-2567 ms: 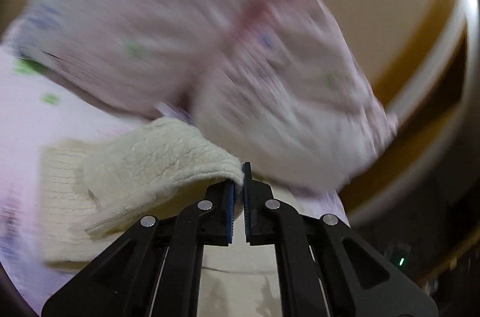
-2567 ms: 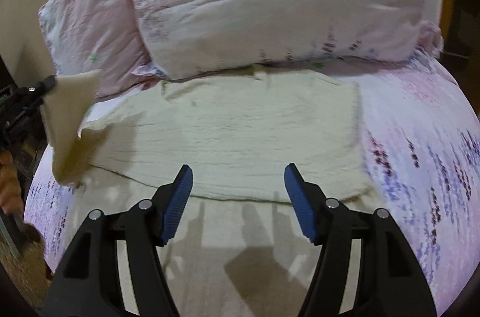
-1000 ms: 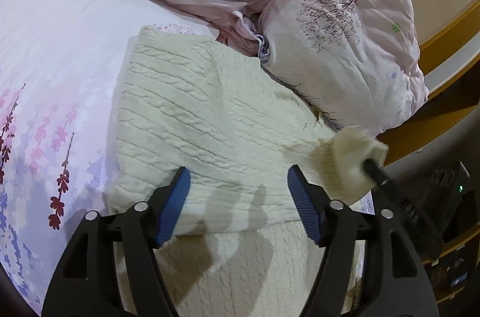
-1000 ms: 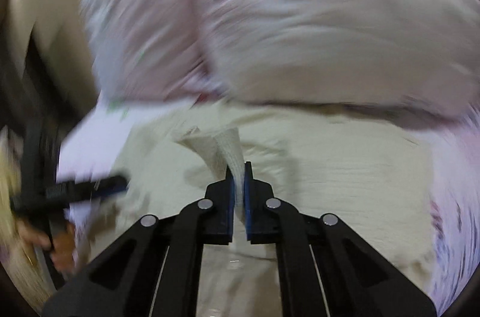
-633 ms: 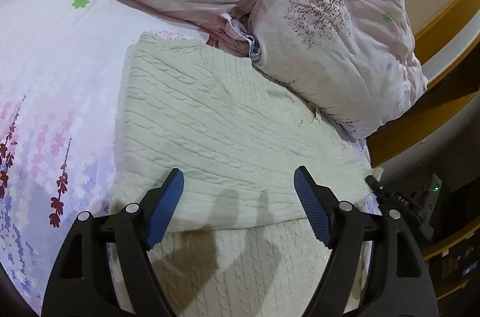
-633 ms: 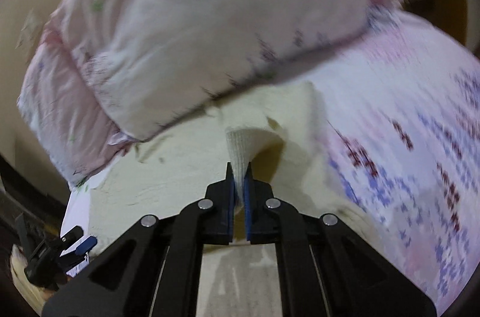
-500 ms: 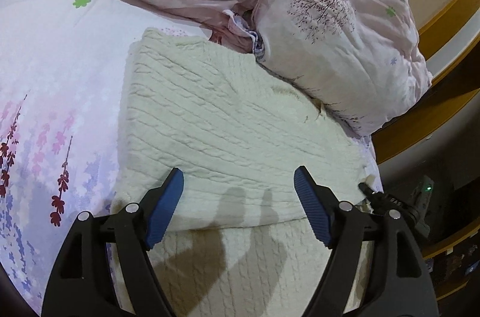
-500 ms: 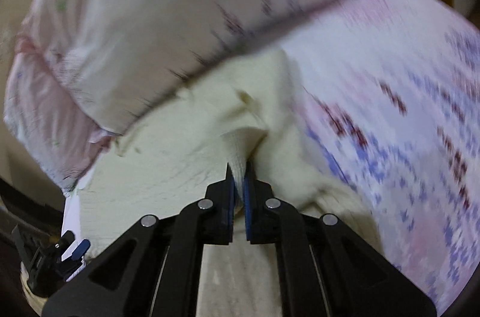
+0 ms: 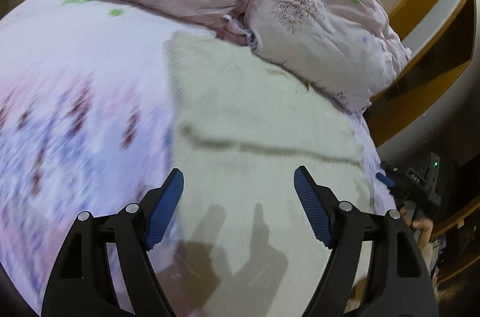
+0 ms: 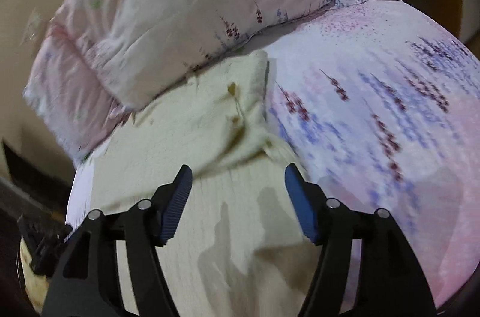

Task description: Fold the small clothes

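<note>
- Bedsheet (image 9: 75, 71), floral, lies left of the garment in the left wrist view
- Sweater (image 9: 240, 113), cream knit, lies flat on the bed, its far edge against the pink pillows (image 9: 315, 26)
- Left gripper (image 9: 239, 200) spread wide, holding nothing, above the sweater
- Right gripper (image 10: 238, 195) likewise gaping, empty, over the sweater's near part

Sweater (image 9: 258, 113) knit blurred — sheet (image 10: 375, 119) too

sweater (image 9: 255, 113) on bedsheet (image 9: 75, 71) | pillows (image 9: 315, 26) behind, touching its far edge | left gripper (image 9: 238, 191), right gripper (image 10: 238, 185) over near part
</note>
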